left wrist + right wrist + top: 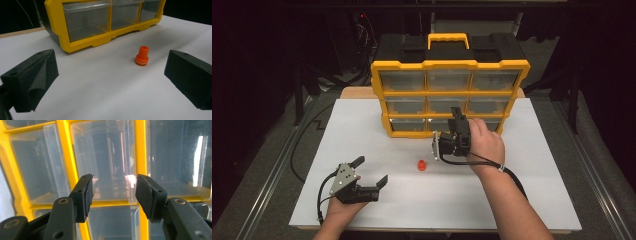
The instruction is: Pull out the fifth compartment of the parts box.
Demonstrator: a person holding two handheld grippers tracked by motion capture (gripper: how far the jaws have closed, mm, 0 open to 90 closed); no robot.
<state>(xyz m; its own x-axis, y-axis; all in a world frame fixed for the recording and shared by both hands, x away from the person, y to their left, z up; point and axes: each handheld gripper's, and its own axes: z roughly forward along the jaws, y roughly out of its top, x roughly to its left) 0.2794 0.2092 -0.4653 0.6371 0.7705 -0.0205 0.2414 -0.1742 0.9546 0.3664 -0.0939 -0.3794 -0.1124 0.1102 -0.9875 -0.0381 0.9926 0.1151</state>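
A yellow-framed plastic organiser cabinet with clear drawers and a black top (450, 95) stands upright at the twelve o'clock end of a white tabletop (522, 195), with a small orange flanged plastic peg (422, 164) upright on the bare surface near the table's centre. The right gripper (456, 119), at about one o'clock from the peg, points at the cabinet's lower drawers, jaws parted around nothing. The left gripper (371, 170), near seven o'clock, rests low with jaws spread wide, well apart from the peg.
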